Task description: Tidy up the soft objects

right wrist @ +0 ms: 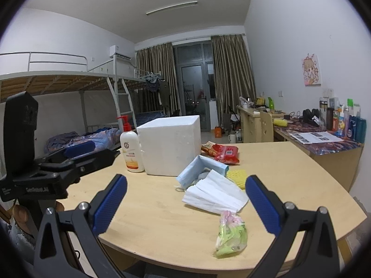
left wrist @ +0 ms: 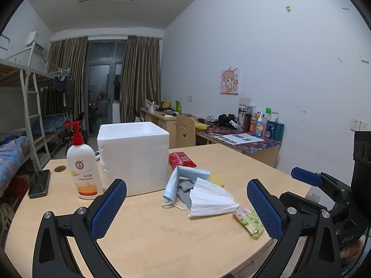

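Note:
A white foam box (left wrist: 134,155) (right wrist: 170,144) stands on the wooden table (left wrist: 162,231) (right wrist: 162,220). Beside it lies a heap of soft things: a blue face mask (left wrist: 176,183) (right wrist: 197,169), a white tissue (left wrist: 208,199) (right wrist: 213,194), a grey cloth (left wrist: 185,186), a yellow sponge (left wrist: 216,180) (right wrist: 236,177), a red wipes pack (left wrist: 181,159) (right wrist: 226,154). A green-pink packet (left wrist: 249,220) (right wrist: 229,235) lies nearest me. My left gripper (left wrist: 186,205) hangs open above the table's front, empty. My right gripper (right wrist: 185,200) is open too, short of the tissue.
A lotion pump bottle (left wrist: 82,171) (right wrist: 131,149) stands left of the box, a phone (left wrist: 39,184) near the left table edge. Bunk beds (right wrist: 69,81) fill the left side, cluttered desks (right wrist: 324,139) the right wall. The other gripper's body (left wrist: 324,185) (right wrist: 46,166) shows at each view's side.

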